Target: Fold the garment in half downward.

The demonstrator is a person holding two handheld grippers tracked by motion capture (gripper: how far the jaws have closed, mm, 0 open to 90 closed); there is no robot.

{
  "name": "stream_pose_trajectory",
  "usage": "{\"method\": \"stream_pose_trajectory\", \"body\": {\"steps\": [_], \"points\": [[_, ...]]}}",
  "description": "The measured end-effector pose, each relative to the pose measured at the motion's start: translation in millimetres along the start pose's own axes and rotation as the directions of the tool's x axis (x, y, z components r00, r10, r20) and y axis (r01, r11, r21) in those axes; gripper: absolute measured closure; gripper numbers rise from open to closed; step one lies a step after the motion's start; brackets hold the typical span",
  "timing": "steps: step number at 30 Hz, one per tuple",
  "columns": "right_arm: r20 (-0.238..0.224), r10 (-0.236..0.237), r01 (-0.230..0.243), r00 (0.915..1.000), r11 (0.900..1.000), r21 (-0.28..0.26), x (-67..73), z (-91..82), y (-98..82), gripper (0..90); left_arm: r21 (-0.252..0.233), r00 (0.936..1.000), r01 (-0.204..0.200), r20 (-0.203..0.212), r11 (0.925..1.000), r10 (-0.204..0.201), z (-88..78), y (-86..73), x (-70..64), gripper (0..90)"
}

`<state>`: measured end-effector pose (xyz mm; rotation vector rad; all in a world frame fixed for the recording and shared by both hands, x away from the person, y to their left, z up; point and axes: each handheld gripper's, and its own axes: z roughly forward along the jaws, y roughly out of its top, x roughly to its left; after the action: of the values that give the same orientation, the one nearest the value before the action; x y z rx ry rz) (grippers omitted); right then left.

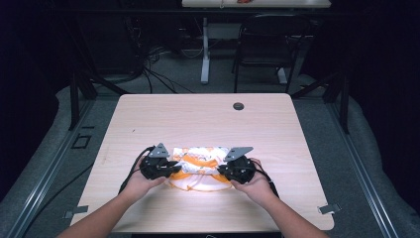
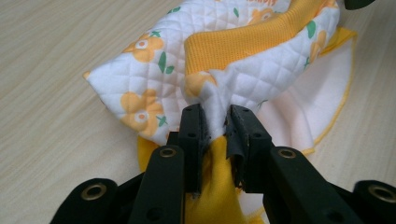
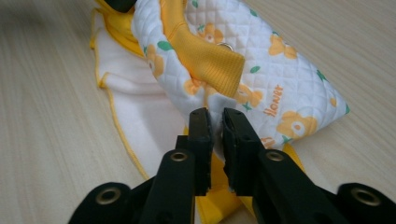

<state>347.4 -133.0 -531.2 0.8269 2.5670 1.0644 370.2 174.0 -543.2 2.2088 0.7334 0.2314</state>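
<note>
Item: quilted floral baby garment (image 1: 200, 166), folded at the desk's (image 1: 208, 119) near centre. Soft, light, limp; grip thick folded edges. Your left tongs (image 2: 217, 122) and right tongs (image 3: 216, 122) each pinch a fold.

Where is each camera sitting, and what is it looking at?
High view: sits above the person's side of the table, looks forward and down; both forearms, the left hand and right hand show.
Left gripper view: rides on the left tongs, looks along the black jaws at the flowered cloth between them.
Right gripper view: rides on the right tongs, looks along its jaws at the cloth's other end.
Shared: all three views show the same quilted cloth with orange flowers on the wooden table.
</note>
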Motion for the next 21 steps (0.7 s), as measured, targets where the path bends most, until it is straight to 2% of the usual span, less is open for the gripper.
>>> {"method": "stream_pose_trajectory", "body": {"steps": [1,3,5,10,14,15,21], "points": [[0.003,0.012,-0.012,0.9999,1.000,-0.019,-1.2,-3.5,0.5,78.2,-0.002,1.0000,0.004,0.001,1.0000,-0.004,-2.1,1.0,1.0,71.5],[0.011,0.011,-0.010,0.9999,1.000,-0.023,-2.6,-5.4,1.2,77.4,-0.012,0.9998,0.018,0.002,0.9998,-0.018,-5.5,3.7,3.5,70.7],[0.025,0.036,-0.035,0.9991,0.999,-0.041,-7.7,-8.9,3.7,75.4,-0.026,0.9997,0.025,-0.003,0.9994,-0.025,-9.8,10.8,6.9,68.9],[0.041,0.049,-0.047,0.9980,0.998,-0.039,-12.8,-9.5,9.6,71.9,-0.048,0.9990,0.043,-0.011,0.9979,-0.044,-12.9,21.1,10.4,64.7],[0.062,0.055,-0.052,0.9966,0.998,-0.039,-15.5,-2.5,15.5,69.3,-0.048,0.9968,0.066,-0.042,0.9967,-0.068,-9.1,27.1,16.0,62.6],[0.061,0.057,-0.055,0.9965,0.998,-0.035,-15.7,-1.1,16.2,68.7,-0.052,0.9950,0.088,-0.042,0.9948,-0.090,-5.8,28.1,19.6,62.3],[0.054,0.048,-0.047,0.9974,0.999,-0.028,-11.4,3.4,16.9,67.8,-0.034,0.9946,0.094,-0.040,0.9950,-0.095,1.1,26.3,19.7,60.1]]}}
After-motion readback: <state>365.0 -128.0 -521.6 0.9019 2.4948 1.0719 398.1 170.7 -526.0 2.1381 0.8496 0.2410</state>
